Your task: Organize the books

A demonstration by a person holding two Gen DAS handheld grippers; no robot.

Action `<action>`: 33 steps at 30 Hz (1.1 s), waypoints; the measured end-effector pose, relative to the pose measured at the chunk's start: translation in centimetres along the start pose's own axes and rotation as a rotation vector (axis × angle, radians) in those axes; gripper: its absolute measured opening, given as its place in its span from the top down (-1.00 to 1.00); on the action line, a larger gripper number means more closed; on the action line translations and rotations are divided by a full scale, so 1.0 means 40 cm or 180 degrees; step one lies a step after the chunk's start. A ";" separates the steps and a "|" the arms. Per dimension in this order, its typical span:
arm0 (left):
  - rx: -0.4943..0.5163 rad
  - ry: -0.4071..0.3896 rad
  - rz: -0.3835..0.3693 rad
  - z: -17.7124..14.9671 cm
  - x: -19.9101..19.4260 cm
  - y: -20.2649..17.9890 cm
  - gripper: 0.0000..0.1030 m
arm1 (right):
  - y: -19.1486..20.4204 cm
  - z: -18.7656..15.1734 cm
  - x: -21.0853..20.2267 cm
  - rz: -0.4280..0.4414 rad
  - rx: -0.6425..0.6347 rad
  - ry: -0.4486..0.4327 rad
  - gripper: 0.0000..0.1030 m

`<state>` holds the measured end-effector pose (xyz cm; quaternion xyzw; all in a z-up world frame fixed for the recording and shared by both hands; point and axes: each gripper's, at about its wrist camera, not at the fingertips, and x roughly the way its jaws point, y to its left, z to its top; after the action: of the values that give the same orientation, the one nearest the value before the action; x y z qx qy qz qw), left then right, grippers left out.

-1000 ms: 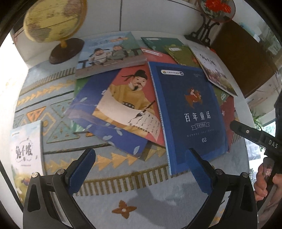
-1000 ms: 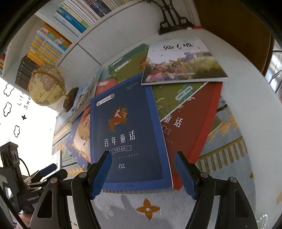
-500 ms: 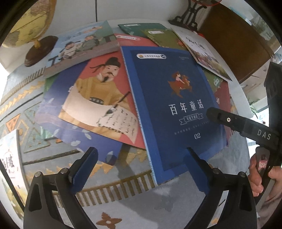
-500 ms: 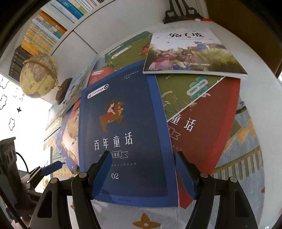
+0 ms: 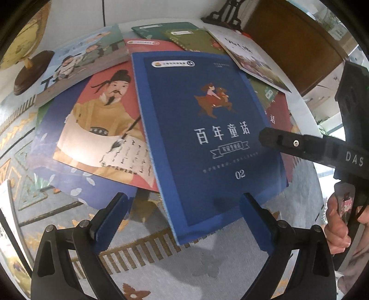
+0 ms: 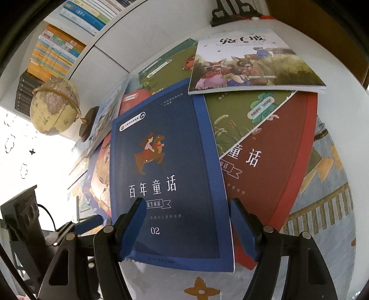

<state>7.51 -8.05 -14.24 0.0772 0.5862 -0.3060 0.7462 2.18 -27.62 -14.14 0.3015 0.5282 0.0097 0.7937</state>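
Your left gripper [image 5: 182,221] and right gripper [image 6: 188,227] both hang released, jaws spread, over the near edge of the dark blue "02" storybook [image 6: 166,175] topping the scattered pile.

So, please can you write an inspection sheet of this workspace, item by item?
Surface: patterned grey cloth over a white table.
Job's things: blue book on top of the overlapping pile, red book beneath it, rabbit book at the far side.
Clutter: globe, black stand.
Grippers: left gripper and right gripper both open over the blue book's near edge, nothing held.
Cables: thin black cable beside the left gripper.
Surroundings: filled bookshelf, wooden furniture.
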 end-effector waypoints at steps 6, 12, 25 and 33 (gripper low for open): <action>0.0080 0.0034 -0.0014 -0.005 0.006 -0.006 -0.87 | -0.003 -0.004 -0.004 0.0101 0.0129 0.0049 -0.42; 0.0123 0.0035 -0.0068 0.004 0.013 -0.022 -0.87 | -0.001 -0.009 -0.004 0.0232 0.0266 0.0105 -0.42; 0.0166 0.0019 -0.0041 -0.004 -0.004 -0.021 -0.87 | 0.022 -0.008 0.007 0.0197 0.0164 0.0154 -0.42; 0.0091 -0.0001 -0.0084 -0.025 -0.026 -0.012 -0.87 | 0.038 -0.025 0.011 0.0162 0.0075 0.0225 -0.42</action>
<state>6.31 -7.58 -13.47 0.0800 0.5826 -0.3242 0.7410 1.99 -25.76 -14.05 0.3236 0.5481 0.0343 0.7705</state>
